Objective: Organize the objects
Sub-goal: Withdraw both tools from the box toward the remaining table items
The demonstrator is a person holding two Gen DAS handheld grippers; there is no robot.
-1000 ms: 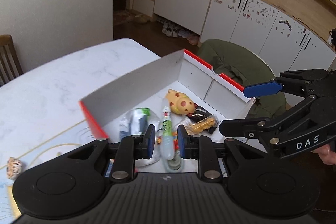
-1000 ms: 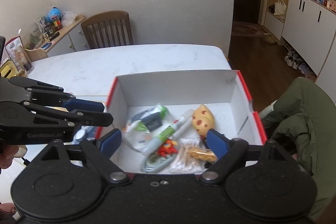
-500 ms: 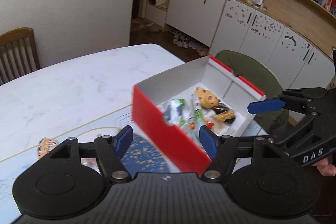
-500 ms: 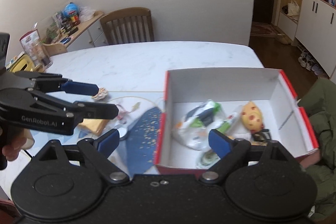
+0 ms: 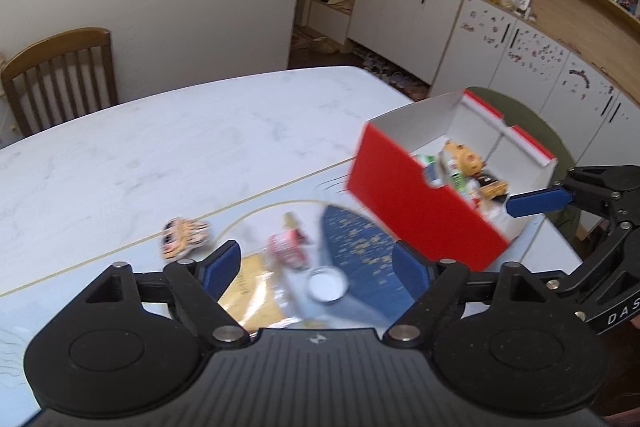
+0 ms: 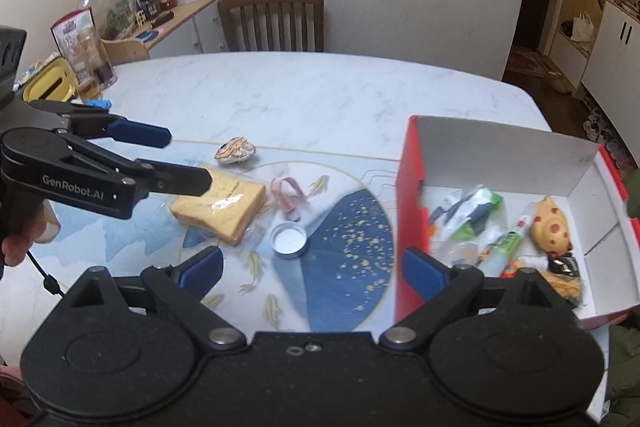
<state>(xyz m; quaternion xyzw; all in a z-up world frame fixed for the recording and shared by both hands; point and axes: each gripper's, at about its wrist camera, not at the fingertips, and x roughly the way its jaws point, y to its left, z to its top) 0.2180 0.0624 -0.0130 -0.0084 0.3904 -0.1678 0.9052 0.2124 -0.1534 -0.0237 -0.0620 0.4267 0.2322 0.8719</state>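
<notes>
— Right wrist view first: what are you seeing?
— The right gripper (image 6: pixel 312 269) is hovering with its fingers (image 6: pixel 420 269) spread wide, gripping nothing; below it a tealight (image 6: pixel 289 239) is sitting on the blue placemat (image 6: pixel 344 259); a slice of bread (image 6: pixel 222 205) is lying just left of it, a pink-striped clip (image 6: pixel 286 195) between them, a small striped shell (image 6: pixel 235 149) farther back.
— And the box?
— The red box (image 6: pixel 410 195) is standing at the right end of the white surface (image 6: pixel 312 87), holding a yellow spotted toy (image 6: pixel 549 229), a green tube (image 6: pixel 505 245) and wrapped packets (image 6: pixel 470 213).
— The other hand?
— The left gripper (image 5: pixel 314 263) is hanging over the mat, fingers (image 5: pixel 220 263) wide apart, carrying nothing; its view is blurring.
</notes>
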